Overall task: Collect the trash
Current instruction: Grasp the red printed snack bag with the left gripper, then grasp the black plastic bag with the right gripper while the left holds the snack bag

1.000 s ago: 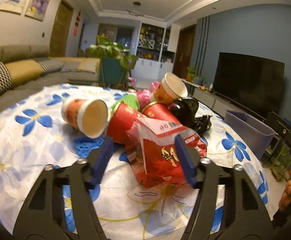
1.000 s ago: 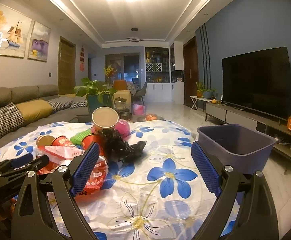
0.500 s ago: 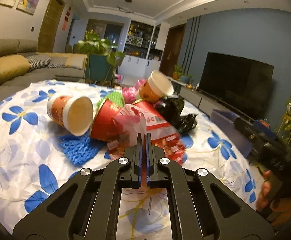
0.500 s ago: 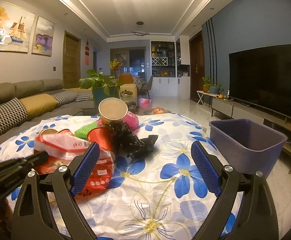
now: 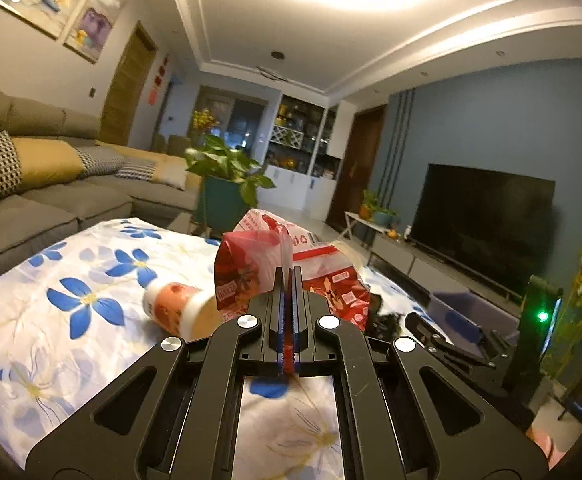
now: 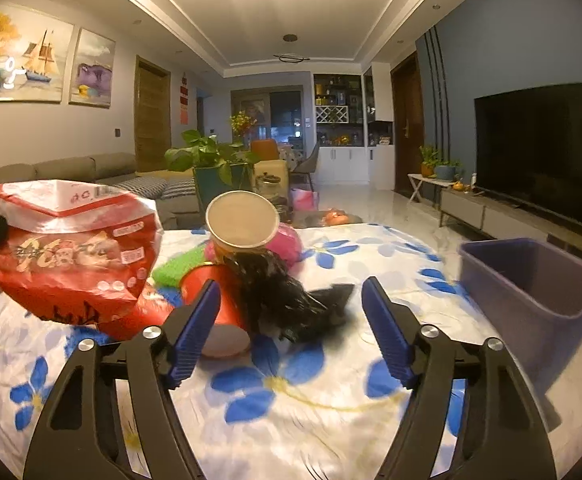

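My left gripper (image 5: pixel 287 276) is shut on the red snack bag (image 5: pixel 251 264), which hangs lifted above the flowered table (image 5: pixel 71 344). From the right wrist view the same red snack bag (image 6: pixel 71 248) floats at the left over the trash pile. My right gripper (image 6: pixel 289 292) has its jaws closing around the crumpled black plastic bag (image 6: pixel 287 296), and the pads do not touch it. Beside that bag lie a red cup (image 6: pixel 215 304), a tilted paper cup (image 6: pixel 243 224), a green scrap (image 6: pixel 179 266) and a pink wrapper (image 6: pixel 289 238). An orange paper cup (image 5: pixel 179 312) lies on its side.
A purple plastic bin (image 6: pixel 531 292) stands off the table's right side. A sofa (image 5: pixel 51 188) runs along the left, a potted plant (image 6: pixel 215 164) stands behind the table, and a TV (image 6: pixel 543 148) on a low cabinet fills the right wall.
My left gripper shut on the red snack bag and lifted it off the table. My right gripper moved in toward the black bag and its jaws have narrowed.
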`<state>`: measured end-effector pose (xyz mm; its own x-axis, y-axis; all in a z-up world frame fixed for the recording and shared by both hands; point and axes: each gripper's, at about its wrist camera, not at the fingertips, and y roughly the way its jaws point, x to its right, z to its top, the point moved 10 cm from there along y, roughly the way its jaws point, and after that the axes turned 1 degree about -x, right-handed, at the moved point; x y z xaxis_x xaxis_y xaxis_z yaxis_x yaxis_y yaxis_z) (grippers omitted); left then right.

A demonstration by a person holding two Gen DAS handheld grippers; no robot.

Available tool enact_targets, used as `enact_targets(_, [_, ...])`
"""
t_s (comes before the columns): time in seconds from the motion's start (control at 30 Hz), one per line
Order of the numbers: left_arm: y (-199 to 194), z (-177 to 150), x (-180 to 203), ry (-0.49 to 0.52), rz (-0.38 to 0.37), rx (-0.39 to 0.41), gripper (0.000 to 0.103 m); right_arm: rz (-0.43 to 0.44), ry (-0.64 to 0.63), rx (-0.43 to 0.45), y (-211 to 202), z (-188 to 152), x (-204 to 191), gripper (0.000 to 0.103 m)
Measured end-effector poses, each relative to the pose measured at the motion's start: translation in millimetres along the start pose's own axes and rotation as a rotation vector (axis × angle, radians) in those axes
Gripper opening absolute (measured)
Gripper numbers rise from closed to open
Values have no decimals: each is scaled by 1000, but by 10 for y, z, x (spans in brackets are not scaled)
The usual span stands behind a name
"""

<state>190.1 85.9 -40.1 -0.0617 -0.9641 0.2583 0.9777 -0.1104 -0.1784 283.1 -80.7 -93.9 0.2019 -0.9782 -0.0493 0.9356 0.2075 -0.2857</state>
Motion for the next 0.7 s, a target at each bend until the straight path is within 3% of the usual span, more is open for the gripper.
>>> enact_targets(0.37, [112, 82, -141, -20, 14, 7, 2, 50, 12, -111, 681, -8, -179, 46])
enact_targets(0.47, [168, 81, -168, -24, 13, 0, 2, 63, 16, -138, 757, -44, -207, 35])
enact_targets(0.53, [190, 70, -168, -25, 12, -3, 2, 74, 17, -158, 785, -76, -223, 18])
enact_targets(0.6, [206, 69, -155, -23, 9, -6, 2, 80, 19, -167, 800, -89, -229, 8])
enact_targets(0.7, [207, 60, -132, -17, 9, -6, 2, 80, 19, -165, 741, -86, -202, 3])
